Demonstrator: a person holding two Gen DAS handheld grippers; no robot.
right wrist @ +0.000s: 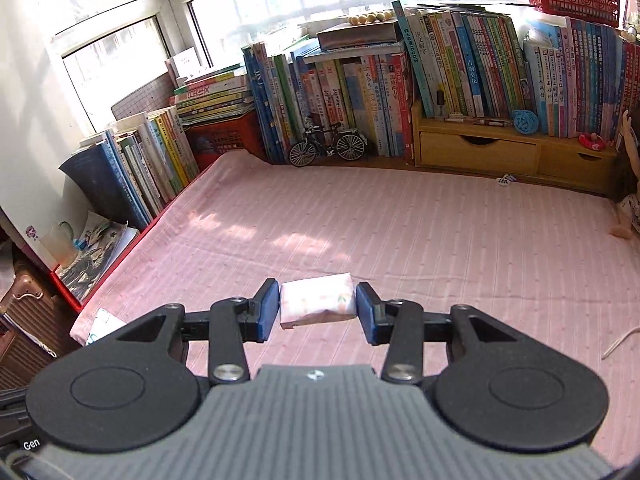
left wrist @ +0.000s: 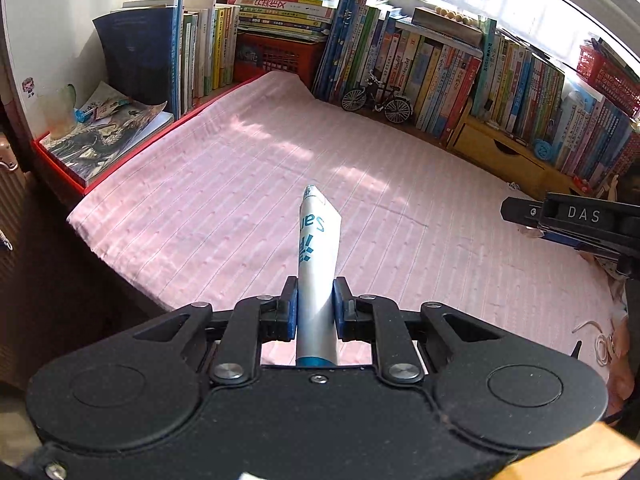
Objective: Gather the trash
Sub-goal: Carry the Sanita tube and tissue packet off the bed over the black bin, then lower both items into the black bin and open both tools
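Left tongs (left wrist: 314, 306) clamping tube (left wrist: 318, 264), cap end hidden, right tongs (right wrist: 317, 310) gripping tissue pack (right wrist: 318, 300)

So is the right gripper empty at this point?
No, the right gripper is closed on a small pink-and-white tissue pack, with both blue pads pressed against its ends above the pink bedsheet.

Doll (right wrist: 629, 200) cut off by right edge

"DAS" stands on the right hand-held gripper (left wrist: 576, 220); "Gen" on the dark housing (right wrist: 16, 432).
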